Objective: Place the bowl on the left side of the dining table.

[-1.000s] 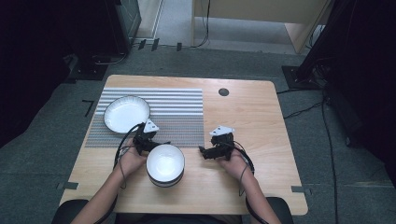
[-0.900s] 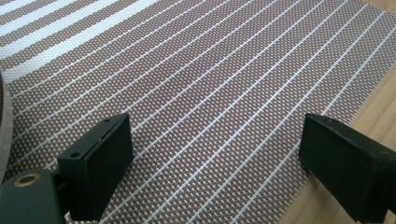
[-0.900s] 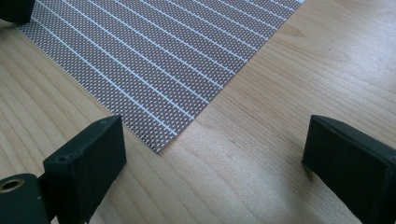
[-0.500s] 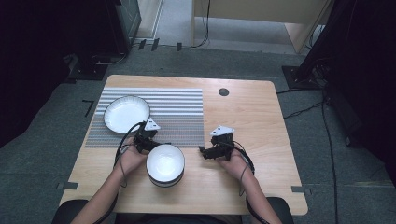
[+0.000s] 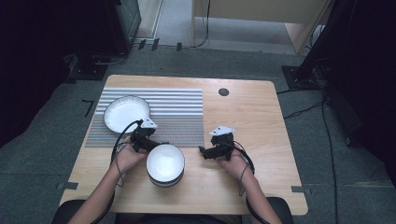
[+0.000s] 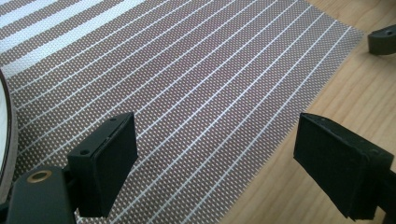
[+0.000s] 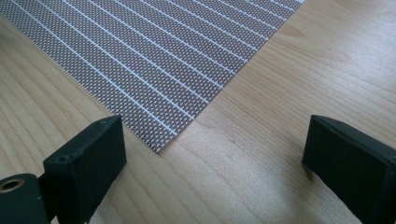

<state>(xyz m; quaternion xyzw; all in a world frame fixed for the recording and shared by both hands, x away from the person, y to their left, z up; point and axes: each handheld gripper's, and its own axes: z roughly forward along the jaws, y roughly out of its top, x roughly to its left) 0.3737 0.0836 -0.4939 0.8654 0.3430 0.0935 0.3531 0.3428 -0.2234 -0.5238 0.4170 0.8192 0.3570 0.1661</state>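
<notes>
**Both grippers at rest beside a bowl, with a plate set on the striped mat**

Nearest the person, a white bowl stands upright on the bare wood of the table, close to the front edge and between the two forearms, where either hand can reach it without stretching. The left gripper lies just beside the bowl's far-left rim; whether it touches the rim cannot be told from the high view. Its jaws stand wide apart and hold nothing, and in the left gripper view they frame the placemat and a strip of wood, which suggests a gripper poised rather than engaged. The right gripper rests on the wood to the right of the bowl, clearly apart from it, pointing left toward it. Its jaws are likewise wide and empty, and in the right gripper view the near corner of the mat lies between them.

Farther off, a white plate sits flat on the left part of the mat, a likely destination for the bowl. Beyond the mat, a dark round cable port marks the table's far side.
</notes>
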